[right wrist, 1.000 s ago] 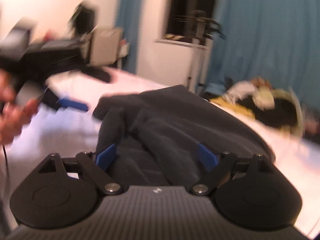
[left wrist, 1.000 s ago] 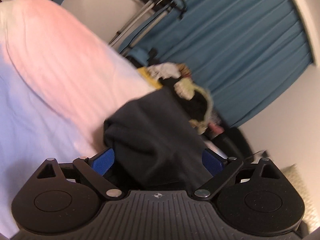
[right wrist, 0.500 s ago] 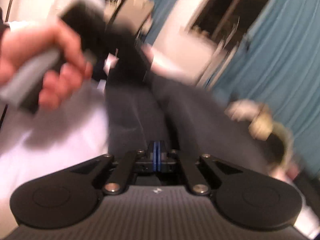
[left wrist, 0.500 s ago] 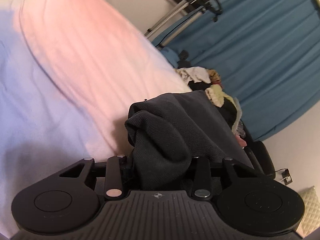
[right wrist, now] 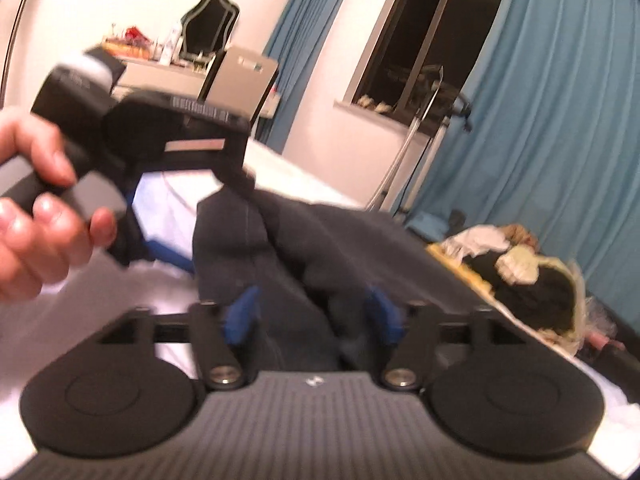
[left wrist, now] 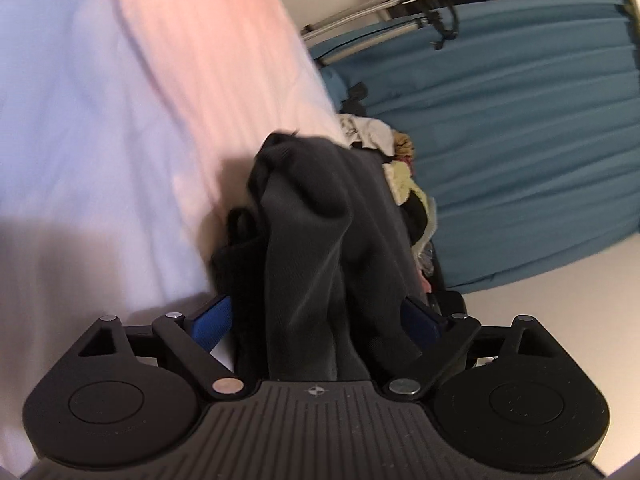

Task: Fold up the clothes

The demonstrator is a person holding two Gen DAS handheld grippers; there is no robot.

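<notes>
White bedsheet (left wrist: pixel 100 128) spreads beyond both tools; blue curtains (right wrist: pixel 560 120) and heap of mixed laundry (right wrist: pixel 520 276) ahead to right. Dark garment (left wrist: pixel 316 240) lies bunched, creased, between fingers of left gripper (left wrist: pixel 316 316) and right gripper (right wrist: pixel 312 312), both spread wide.

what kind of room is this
Most likely a bedroom in a home: the dark garment lies on a bed with a pale sheet, a dressing table with a mirror stands by the wall, and blue curtains hang beside a window.
</notes>
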